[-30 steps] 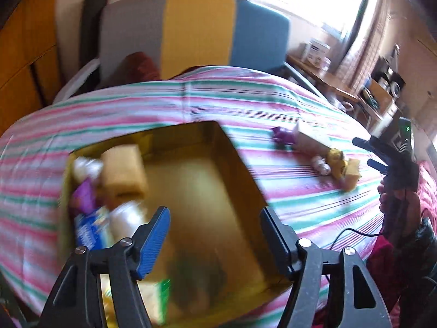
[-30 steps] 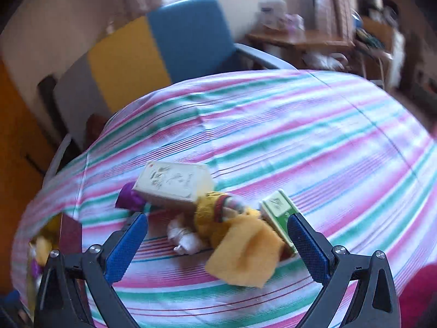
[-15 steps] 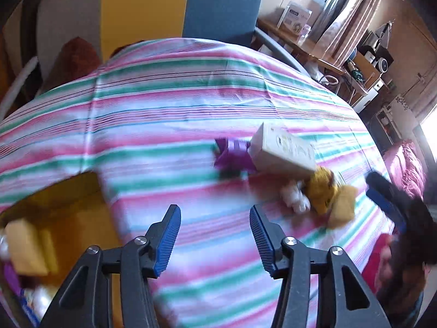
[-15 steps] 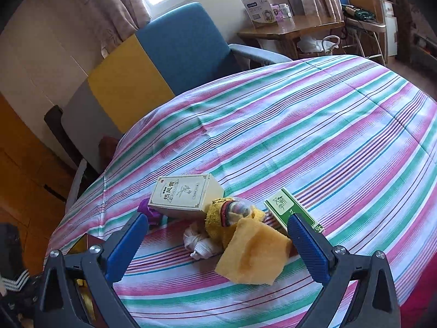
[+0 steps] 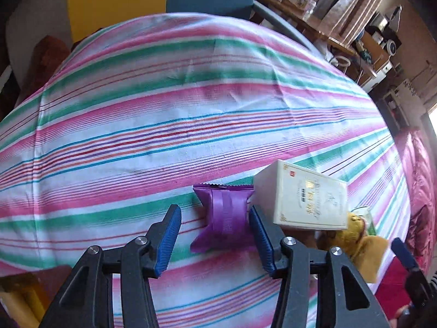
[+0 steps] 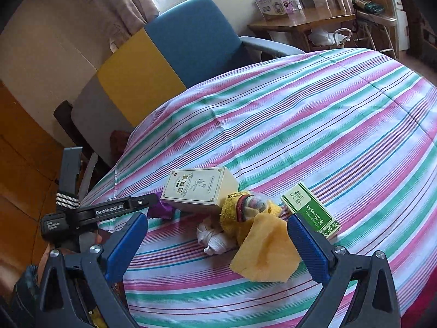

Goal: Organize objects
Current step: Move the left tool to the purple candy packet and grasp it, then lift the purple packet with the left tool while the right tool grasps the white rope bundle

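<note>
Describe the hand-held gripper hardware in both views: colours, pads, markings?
Both alike. The left hand-held gripper and right hand-held gripper have black plastic frames with triangular cut-outs, silver bolts at the pivots, and ribbed blue pads. Seen from the right view, the left unit's body reads "GenRobot.AI" in white, with a striped band.

Bare striped cloth (image 5: 191, 125) was left open behind the purple packet (image 5: 224, 213); its right side was crowded by a cream box (image 5: 303, 199).
</note>
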The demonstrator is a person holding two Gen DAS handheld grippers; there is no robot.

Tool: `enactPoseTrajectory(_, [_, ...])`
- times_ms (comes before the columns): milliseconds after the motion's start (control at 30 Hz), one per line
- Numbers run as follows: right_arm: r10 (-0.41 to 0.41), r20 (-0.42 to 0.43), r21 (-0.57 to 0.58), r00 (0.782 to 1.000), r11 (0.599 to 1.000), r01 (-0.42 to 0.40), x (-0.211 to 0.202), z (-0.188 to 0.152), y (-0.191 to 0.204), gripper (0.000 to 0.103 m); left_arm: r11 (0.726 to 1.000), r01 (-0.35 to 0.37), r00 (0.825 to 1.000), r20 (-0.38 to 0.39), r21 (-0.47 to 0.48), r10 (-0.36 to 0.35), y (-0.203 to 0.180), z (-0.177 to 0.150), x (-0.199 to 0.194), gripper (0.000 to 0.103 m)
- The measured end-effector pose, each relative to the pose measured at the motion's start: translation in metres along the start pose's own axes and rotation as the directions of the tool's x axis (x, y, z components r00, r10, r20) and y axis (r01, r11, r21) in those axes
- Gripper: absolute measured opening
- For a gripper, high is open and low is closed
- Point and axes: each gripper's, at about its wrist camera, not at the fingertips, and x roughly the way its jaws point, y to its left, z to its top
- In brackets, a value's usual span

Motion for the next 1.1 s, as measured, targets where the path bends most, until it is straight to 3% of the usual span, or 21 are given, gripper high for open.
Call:
enactPoseTrajectory(67, [0.003, -0.001, -0.004, 1.000, 1.000, -0.003, 0.000, 0.001, 0.000, 0.103, 1.000, -0.018, 0.999, -0.036, 0.018, 0.019, -0.001, -0.002, 0.016, 0.051])
enactPoseTrajectory(133, [0.000, 0.002, -0.011, 1.000, 1.000, 0.000, -0.001, 0.001, 0.001, 0.103, 0.996, -0.054, 0.999, 0.010, 0.069, 0.053, -0.007, -0.010, 0.014, 0.043])
enactPoseTrajectory(167, [-0.004, 0.006, -0.019, 1.000, 1.000, 0.004, -0.002, 0.001, 0.002, 0.103, 0.996, -0.046, 0.999, 0.011, 0.076, 0.046, -0.008, -0.015, 0.012, 0.034])
enactPoseTrajectory(200, [-0.011, 0.012, -0.027, 1.000, 1.000, 0.012, -0.003, 0.001, 0.003, 0.103, 0.997, -0.035, 0.999, 0.014, 0.073, 0.034, -0.007, -0.021, 0.010, 0.032])
enactPoseTrajectory(500, [-0.060, 0.039, -0.062, 0.997, 0.996, 0.062, -0.006, 0.001, 0.004, 0.098, 0.996, -0.024, 0.998, 0.066, 0.091, 0.018, -0.008, -0.088, -0.032, 0.030])
enactPoseTrajectory(767, [-0.073, -0.003, -0.182, 0.997, 0.981, 0.071, 0.009, -0.007, 0.022, 0.058, 0.991, 0.038, 0.986, 0.155, 0.129, -0.058, -0.017, -0.146, -0.090, 0.030])
enactPoseTrajectory(933, [-0.096, -0.027, -0.406, 0.995, 0.911, 0.077, 0.026, -0.027, 0.060, 0.058, 0.991, 0.071, 0.978, 0.189, 0.109, -0.091, -0.011, -0.170, -0.115, 0.030])
enactPoseTrajectory(1100, [-0.209, -0.079, -0.530, 0.975, 0.837, 0.137, 0.061, -0.045, 0.073, 0.058, 0.991, 0.097, 0.970, 0.216, 0.092, -0.115, 0.007, -0.197, -0.139, 0.030])
